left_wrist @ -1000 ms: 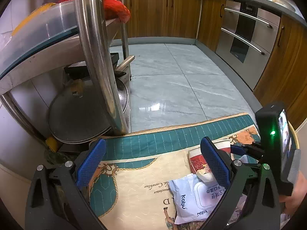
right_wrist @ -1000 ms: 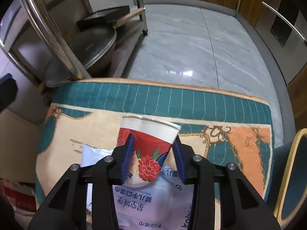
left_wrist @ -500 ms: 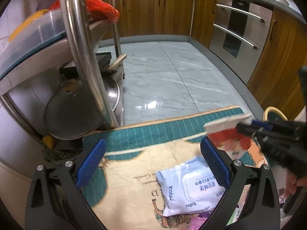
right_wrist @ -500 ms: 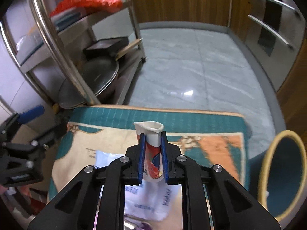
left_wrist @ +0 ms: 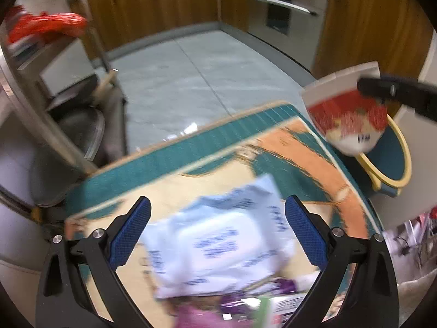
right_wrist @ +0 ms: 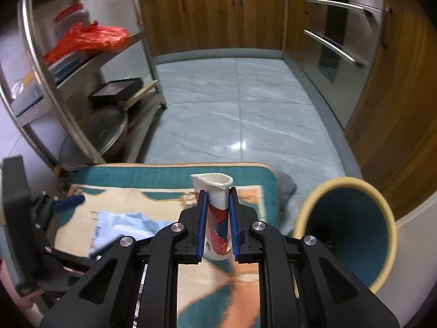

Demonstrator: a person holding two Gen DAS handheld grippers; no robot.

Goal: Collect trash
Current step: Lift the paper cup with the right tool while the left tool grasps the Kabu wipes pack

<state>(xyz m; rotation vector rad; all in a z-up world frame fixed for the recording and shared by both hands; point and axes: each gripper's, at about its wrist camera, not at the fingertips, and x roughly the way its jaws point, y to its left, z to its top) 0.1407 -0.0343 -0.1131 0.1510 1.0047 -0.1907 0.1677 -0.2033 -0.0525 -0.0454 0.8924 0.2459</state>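
Note:
My right gripper (right_wrist: 217,194) is shut on a red and white paper cup (right_wrist: 215,202), squashed flat between the blue pads and lifted above the mat. The cup (left_wrist: 347,109) also shows at the upper right of the left wrist view, in front of the teal bin with a yellow rim (left_wrist: 393,158). That bin (right_wrist: 347,232) stands just right of the cup in the right wrist view. My left gripper (left_wrist: 217,213) is open above a pale blue wet-wipe pack (left_wrist: 221,246) lying on the patterned mat (left_wrist: 191,164). The pack (right_wrist: 120,227) lies left of the cup.
A steel rack (right_wrist: 62,104) with pans, a black tray and a red bag (right_wrist: 87,41) stands to the left. Wooden cabinets and an oven (right_wrist: 338,41) line the far and right sides. Purple wrappers (left_wrist: 237,303) lie near the mat's front edge. Grey tile floor (right_wrist: 240,114) lies beyond.
My right gripper closed on the paper cup, crushed it flat and lifted it toward the bin on the right. My left gripper moved over the wipe pack, staying open.

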